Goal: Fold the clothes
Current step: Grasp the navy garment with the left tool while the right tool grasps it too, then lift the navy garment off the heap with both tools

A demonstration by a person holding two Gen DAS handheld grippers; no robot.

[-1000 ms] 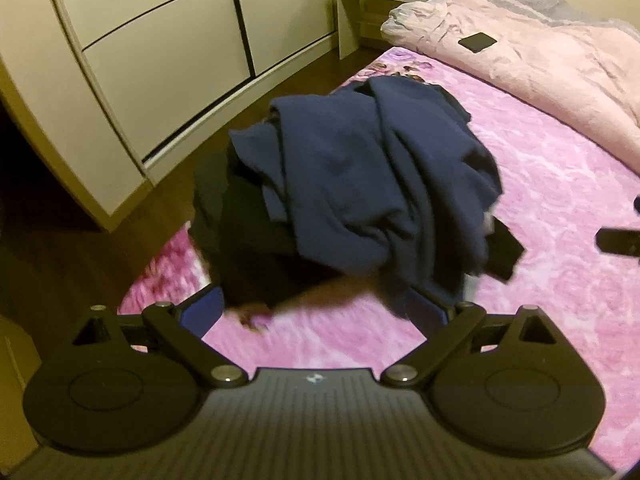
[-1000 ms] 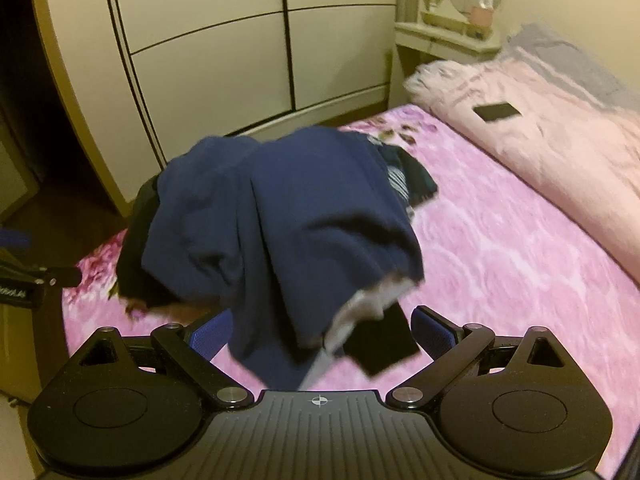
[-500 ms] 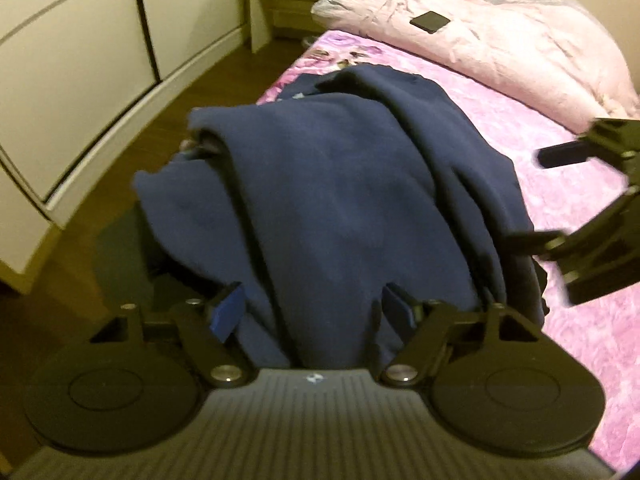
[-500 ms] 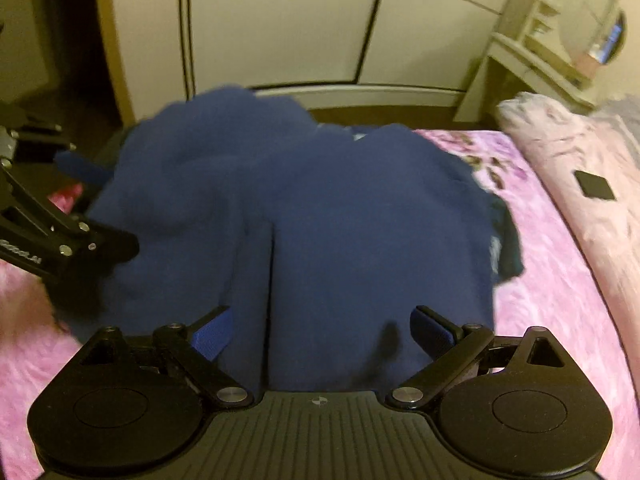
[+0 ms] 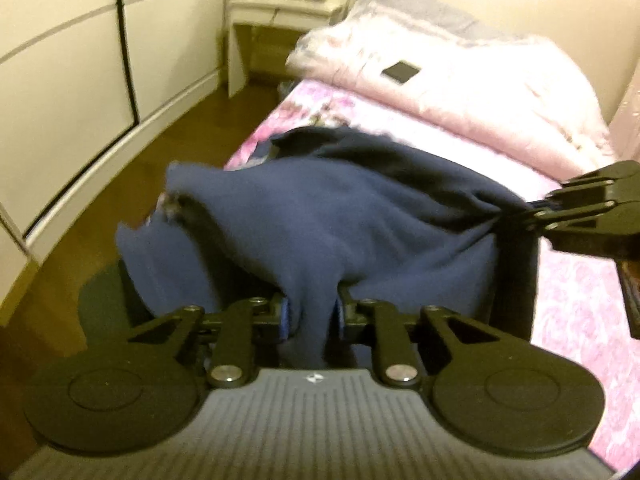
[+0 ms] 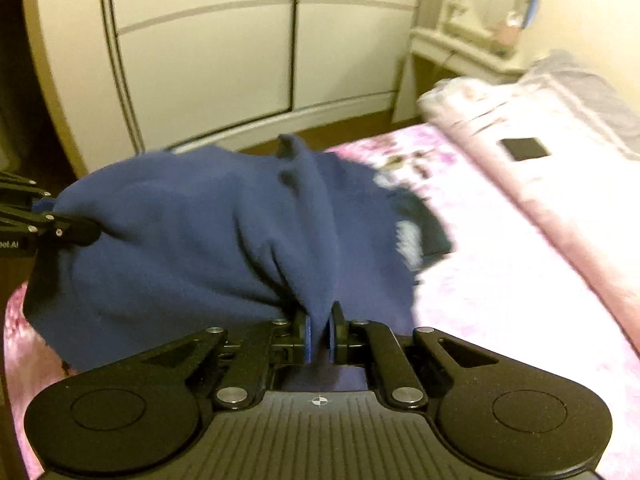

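A navy blue fleece garment (image 5: 320, 220) lies bunched on the pink floral bedspread (image 5: 580, 312), over darker clothes near the bed's edge. My left gripper (image 5: 311, 316) is shut on a fold of it at its near edge. My right gripper (image 6: 319, 330) is shut on another fold of the same garment (image 6: 192, 240). The right gripper also shows at the right of the left wrist view (image 5: 536, 216), pinching the cloth. The left gripper shows at the left of the right wrist view (image 6: 92, 232). The cloth is stretched between them.
A pale pink quilt (image 5: 460, 80) with a black phone (image 5: 401, 72) on it lies at the bed's far side. White wardrobe doors (image 6: 200, 60) and a white dresser (image 5: 280, 20) stand across a strip of brown floor (image 5: 120, 184).
Both grippers have moved in onto the navy garment and closed on folds of it. The cloth is now gathered and pulled between them.
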